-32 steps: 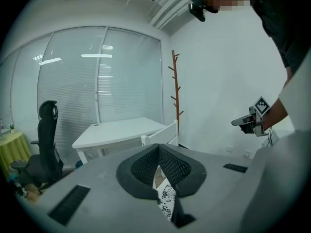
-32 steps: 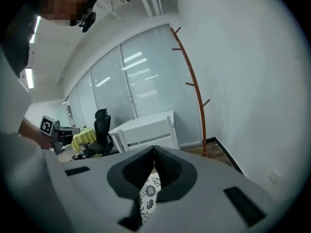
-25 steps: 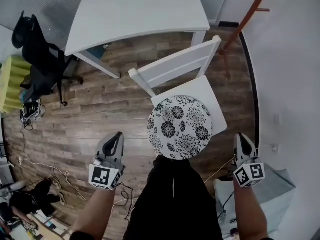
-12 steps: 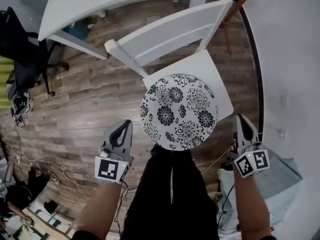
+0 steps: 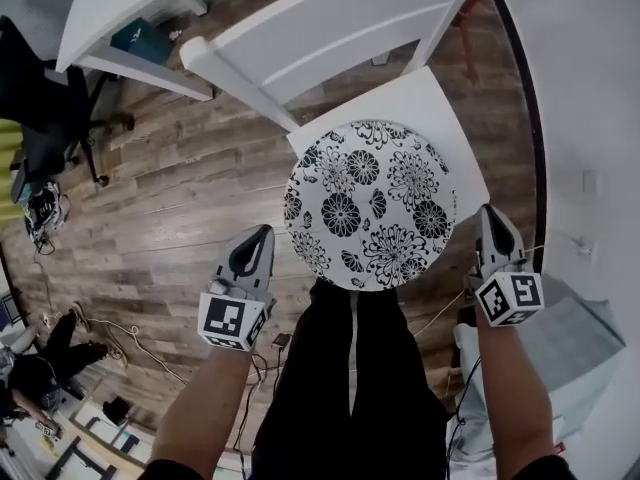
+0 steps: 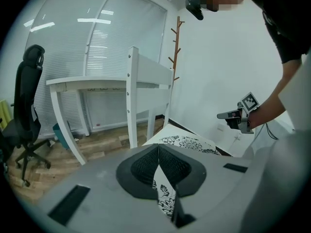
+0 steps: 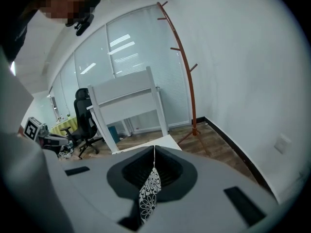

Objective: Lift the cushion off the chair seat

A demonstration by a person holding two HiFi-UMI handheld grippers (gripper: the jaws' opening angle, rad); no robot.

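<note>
Both hands have sunk toward the chair seat (image 5: 440, 108), where the round floral cushion (image 5: 368, 203) lies. Left gripper (image 5: 260, 234) and right gripper (image 5: 489, 214) flank the cushion's near edge, about equally close, jaws together and empty.

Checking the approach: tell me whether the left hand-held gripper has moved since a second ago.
Yes. The left hand-held gripper has drawn nearer the cushion, toward its left edge; the strip of floor between them is narrower.
</note>
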